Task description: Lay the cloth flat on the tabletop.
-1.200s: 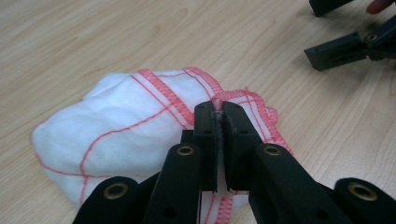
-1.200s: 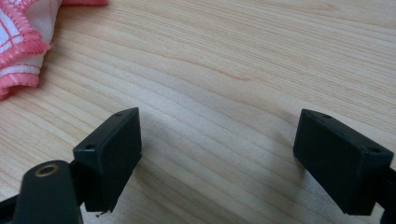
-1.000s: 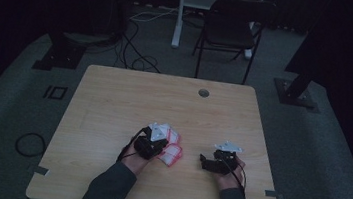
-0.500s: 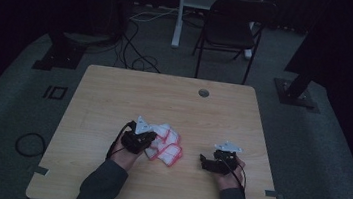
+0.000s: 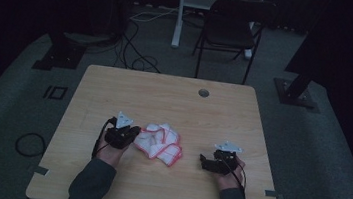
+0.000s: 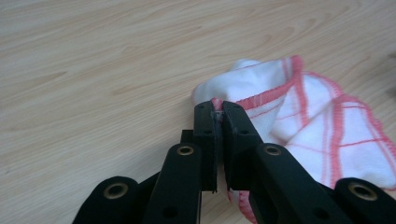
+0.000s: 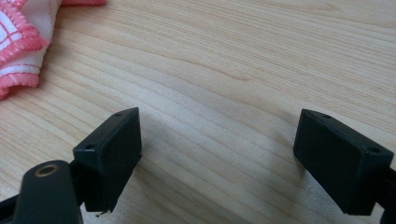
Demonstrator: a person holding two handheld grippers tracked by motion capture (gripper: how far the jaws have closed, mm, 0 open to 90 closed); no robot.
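A white cloth with pink-red stitched edges and grid lines [image 5: 159, 143] lies crumpled on the wooden table [image 5: 164, 98], near its front middle. My left gripper [image 5: 133, 134] sits at the cloth's left side, shut on a pink hem. In the left gripper view the two black jaws pinch that hem of the cloth [image 6: 299, 121] between their tips [image 6: 217, 108]. My right gripper [image 5: 203, 162] rests on the table to the right of the cloth, apart from it. Its jaws stand wide open [image 7: 219, 154] over bare wood, with a corner of the cloth [image 7: 21, 42] at the upper left.
A round cable hole [image 5: 204, 92] is in the table's far edge. Behind the table stand a dark chair [image 5: 232, 30] and a white desk leg [image 5: 178, 24]. Cables [image 5: 134, 54] lie on the grey floor, with black stand bases [image 5: 61, 53] at both sides.
My left gripper has moved left across the table, drawing the pinched edge of the cloth with it so the cloth spreads out more. The right gripper has stayed put.
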